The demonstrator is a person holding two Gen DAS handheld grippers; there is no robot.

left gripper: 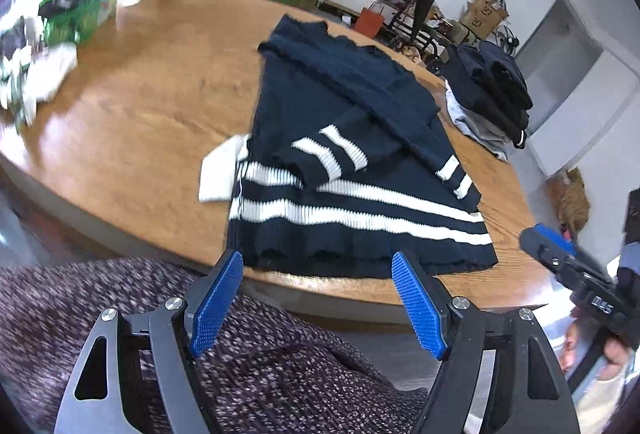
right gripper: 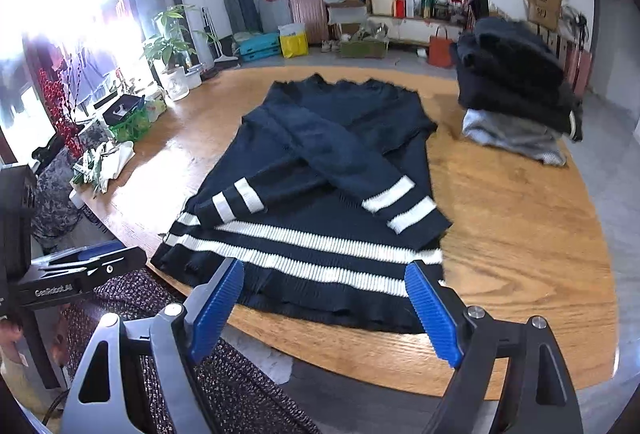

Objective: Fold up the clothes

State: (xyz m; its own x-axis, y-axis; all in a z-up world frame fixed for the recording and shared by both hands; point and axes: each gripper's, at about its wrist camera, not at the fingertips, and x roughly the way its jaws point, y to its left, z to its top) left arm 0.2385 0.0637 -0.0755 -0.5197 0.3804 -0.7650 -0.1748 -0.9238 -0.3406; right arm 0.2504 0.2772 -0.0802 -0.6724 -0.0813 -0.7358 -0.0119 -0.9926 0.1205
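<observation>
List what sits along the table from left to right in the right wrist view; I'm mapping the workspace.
Green basket → navy striped sweater → stack of folded clothes.

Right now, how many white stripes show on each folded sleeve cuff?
2 on each. The left sleeve cuff lies over the sweater's hem stripes; the right sleeve cuff lies nearer the folded clothes pile. Undersides are hidden.

Bare table right of the sweater up to the stack of folded clothes at far right. Left side bare too, until the clutter by the window: green basket, plant pots, white cloth touching the sweater's left edge.
</observation>
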